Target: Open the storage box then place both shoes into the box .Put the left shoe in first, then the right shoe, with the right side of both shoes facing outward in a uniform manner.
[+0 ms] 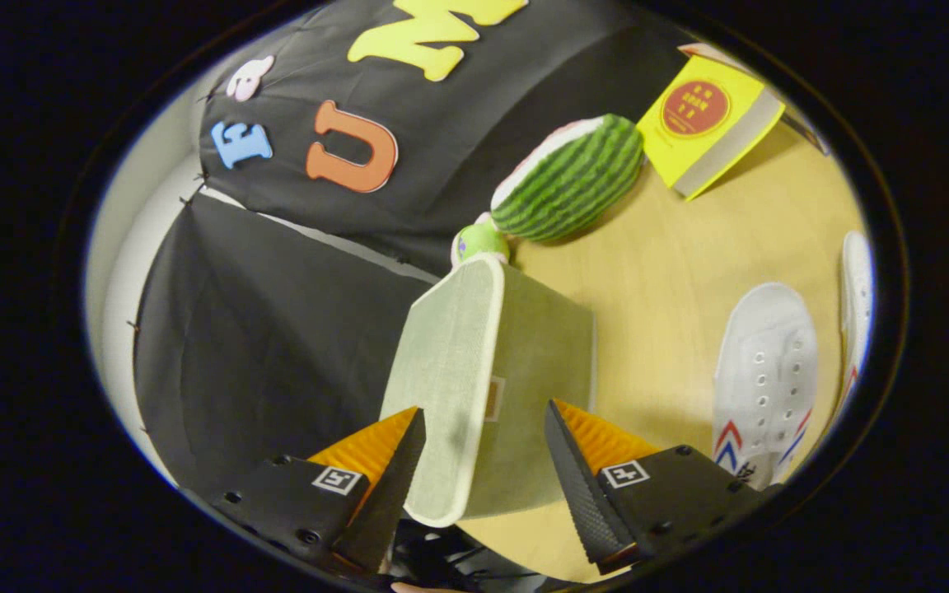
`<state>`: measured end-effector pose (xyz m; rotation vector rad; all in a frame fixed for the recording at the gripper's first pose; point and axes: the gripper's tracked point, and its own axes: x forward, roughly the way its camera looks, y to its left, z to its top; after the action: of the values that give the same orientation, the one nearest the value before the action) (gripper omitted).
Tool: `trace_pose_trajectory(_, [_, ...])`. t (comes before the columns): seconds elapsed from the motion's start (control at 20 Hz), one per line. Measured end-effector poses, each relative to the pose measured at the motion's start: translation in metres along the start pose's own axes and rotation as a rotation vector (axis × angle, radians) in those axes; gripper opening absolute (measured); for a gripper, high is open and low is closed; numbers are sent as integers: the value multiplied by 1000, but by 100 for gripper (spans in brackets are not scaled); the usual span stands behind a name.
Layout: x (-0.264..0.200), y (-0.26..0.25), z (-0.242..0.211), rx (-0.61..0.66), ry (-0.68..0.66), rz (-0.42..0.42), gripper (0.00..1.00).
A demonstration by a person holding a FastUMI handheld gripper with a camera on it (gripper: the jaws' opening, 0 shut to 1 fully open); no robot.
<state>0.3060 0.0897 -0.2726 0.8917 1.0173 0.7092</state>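
**Q:** Pale green fabric is the biggest shape ahead of you. What is it?

**Me:** It is the pale green fabric storage box (524, 362) with a cream-edged flat lid (450, 387). The view is tipped sideways. The lid panel stands swung away from the box body, and its rim runs down between the fingers of my tool (483, 461). The fingers stand wide apart with a gap on either side of the lid, so I judge they grip nothing.

**Q:** Where are the shoes?

**Me:** Two white canvas lace-up shoes with red and blue chevrons lie on the light wooden desk (672, 272), well apart from the box on its far side from the black cloth wall. The nearer shoe (763, 379) shows its laced top; the other shoe (856, 313) is a sliver beside it. I cannot tell which is the left one.

**Q:** Anything else?

**Me:** Beyond the box sit a striped green watermelon-slice plush toy (573, 177) and a yellow book (709, 123).

**Q:** Which step is this?

**Me:** Opening the box, nearly finished by my reading. Next I would back off the lid, find the left shoe, and close on it.
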Motion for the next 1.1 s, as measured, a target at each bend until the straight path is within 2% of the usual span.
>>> trace_pose_trajectory(0.1, [9, -1, 3, 95, 21, 55, 82])
trace_pose_trajectory(0.15, [15, -1, 5, 134, 19, 89, 68])
trace_pose_trajectory(0.2, [21, -5, 1, 160, 42, 87, 54])
trace_pose_trajectory(0.25, [21, 0, 0, 186, 57, 136, 40])
trace_pose_trajectory(0.3, [17, 3, -1, 186, 65, 154, 34])
trace_pose_trajectory(0.35, [20, 7, 2, 171, 43, 162, 20])
trace_pose_trajectory(0.45, [17, 6, 3, 122, 29, 135, 5])
trace_pose_trajectory(0.65, [11, 36, -1, 41, 15, 108, 5])
trace_pose_trajectory(0.8, [6, 77, 0, 25, -29, 138, 5])
trace_pose_trajectory(1.0, [11, 126, -9, -113, -115, 132, 5])
trace_pose_trajectory(1.1, [17, 150, -17, -129, -151, 147, 5])
